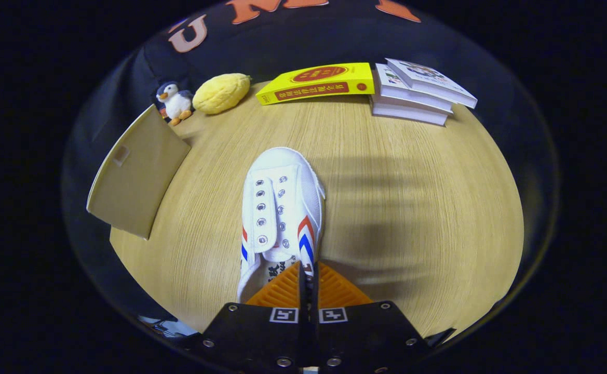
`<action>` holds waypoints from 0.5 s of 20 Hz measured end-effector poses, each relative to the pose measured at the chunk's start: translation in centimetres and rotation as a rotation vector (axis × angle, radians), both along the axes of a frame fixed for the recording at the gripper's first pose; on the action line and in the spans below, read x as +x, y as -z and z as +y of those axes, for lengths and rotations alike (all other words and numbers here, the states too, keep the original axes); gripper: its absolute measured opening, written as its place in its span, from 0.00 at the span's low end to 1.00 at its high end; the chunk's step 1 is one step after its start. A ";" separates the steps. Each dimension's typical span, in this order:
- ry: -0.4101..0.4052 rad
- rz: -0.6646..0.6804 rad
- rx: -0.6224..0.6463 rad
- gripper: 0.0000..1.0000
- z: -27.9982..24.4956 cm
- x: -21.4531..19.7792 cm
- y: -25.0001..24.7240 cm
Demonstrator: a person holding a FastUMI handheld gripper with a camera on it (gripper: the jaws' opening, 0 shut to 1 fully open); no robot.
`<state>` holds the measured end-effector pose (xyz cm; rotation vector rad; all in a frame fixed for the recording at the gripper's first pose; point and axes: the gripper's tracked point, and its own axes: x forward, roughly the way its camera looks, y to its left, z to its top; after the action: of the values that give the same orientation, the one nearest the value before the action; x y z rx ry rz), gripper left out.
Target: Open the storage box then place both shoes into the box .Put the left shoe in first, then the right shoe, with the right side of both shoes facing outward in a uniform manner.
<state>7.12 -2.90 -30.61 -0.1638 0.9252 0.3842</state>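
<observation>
Wooden table lies open right of shoe, fingers clamping its collar.

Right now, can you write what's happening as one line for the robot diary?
gripper: shut on white shoe collar | shoe: toe pointing away, over wooden table | box lid: open, beside shoe

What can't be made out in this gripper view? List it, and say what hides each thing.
- White shoe: its heel is hidden behind the fingers of the hand-held gripper, closed on the shoe's collar edge.
- Tan panel at the table's left edge: whether it is the storage box's lid cannot be told; what lies under it is hidden.
- Book stack: cover print too small.
</observation>
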 end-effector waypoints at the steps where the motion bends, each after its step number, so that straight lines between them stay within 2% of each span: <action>1: 0.001 0.003 0.057 0.00 1.2 -0.2 -0.5; 7: 0.003 -0.040 0.201 0.00 6.2 -0.2 -3.3; 10: 0.029 -0.053 0.172 0.00 7.2 -0.6 -2.4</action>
<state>6.51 4.31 -28.17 -0.0039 0.8369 0.4289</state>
